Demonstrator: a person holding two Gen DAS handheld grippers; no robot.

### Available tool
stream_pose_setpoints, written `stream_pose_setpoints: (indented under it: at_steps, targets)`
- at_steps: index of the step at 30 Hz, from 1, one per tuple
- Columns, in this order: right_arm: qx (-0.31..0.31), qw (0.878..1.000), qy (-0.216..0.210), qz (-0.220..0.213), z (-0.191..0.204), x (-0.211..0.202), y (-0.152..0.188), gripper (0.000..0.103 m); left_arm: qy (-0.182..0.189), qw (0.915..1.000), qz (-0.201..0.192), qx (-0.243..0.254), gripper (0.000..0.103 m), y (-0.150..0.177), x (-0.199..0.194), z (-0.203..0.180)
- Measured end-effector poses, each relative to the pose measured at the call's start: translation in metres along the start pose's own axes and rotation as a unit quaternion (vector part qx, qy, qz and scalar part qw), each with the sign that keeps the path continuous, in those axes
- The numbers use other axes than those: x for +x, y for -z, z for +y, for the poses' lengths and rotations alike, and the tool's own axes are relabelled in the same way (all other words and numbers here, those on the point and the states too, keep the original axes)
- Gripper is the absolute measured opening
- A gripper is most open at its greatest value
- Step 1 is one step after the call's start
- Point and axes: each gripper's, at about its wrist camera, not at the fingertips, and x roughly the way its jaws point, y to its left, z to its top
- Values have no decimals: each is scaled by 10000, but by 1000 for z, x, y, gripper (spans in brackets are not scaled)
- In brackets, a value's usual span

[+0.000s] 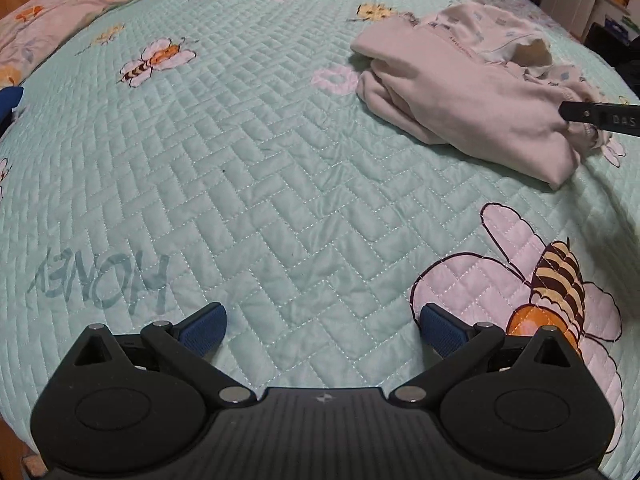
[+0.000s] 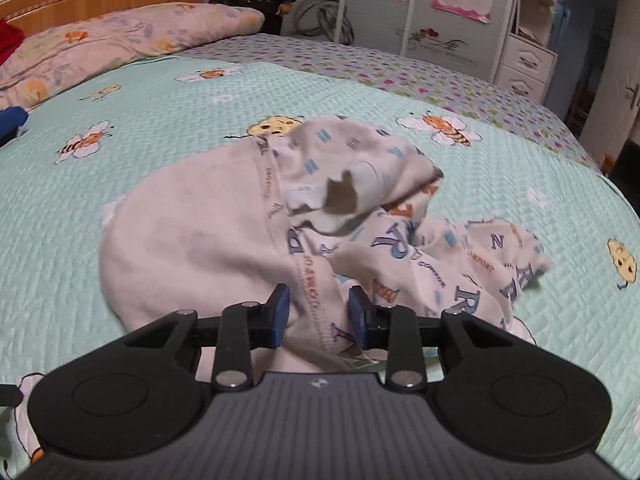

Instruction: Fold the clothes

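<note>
— Where are our left tongs [image 1: 322, 326]?

— We hold them low over the quilted bed cover [image 1: 248, 168], level, blue pads spread wide apart and empty.

— And the garment [image 2: 248, 232]?

— It lies crumpled on the cover, off to the right. Our right tongs [image 2: 318, 312] reach into its near edge, jaws partly closed with the stitched hem bunched between them.

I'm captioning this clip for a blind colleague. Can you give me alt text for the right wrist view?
The right gripper has its blue fingers closed on a fold of a crumpled white garment with letter prints, lying on a mint bee-patterned quilt. A floral pillow lies behind.
</note>
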Motion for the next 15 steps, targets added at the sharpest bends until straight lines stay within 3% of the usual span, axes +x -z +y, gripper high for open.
stream_pose_setpoints:
  at_steps: [5, 7, 9, 10, 15]
  targets:
    - [-63, 9997, -227, -13, 7, 12, -6, 54, 125, 9998, -23, 127, 103, -1, -4, 2]
    - [-98, 9994, -330, -11, 11, 17, -8, 52, 125, 9999, -17, 109, 103, -3, -5, 3]
    - [-135, 9989, -445, 116, 16, 20, -11, 27, 111, 9999, -46, 119, 103, -3, -6, 2]
    - [-155, 9986, -464, 185, 19, 21, -11, 3, 111, 9999, -71, 109, 103, -2, -7, 3]
    - [-297, 9987, -405, -24, 45, -1, -7, 4, 124, 9998, -148, 102, 103, -2, -7, 3]
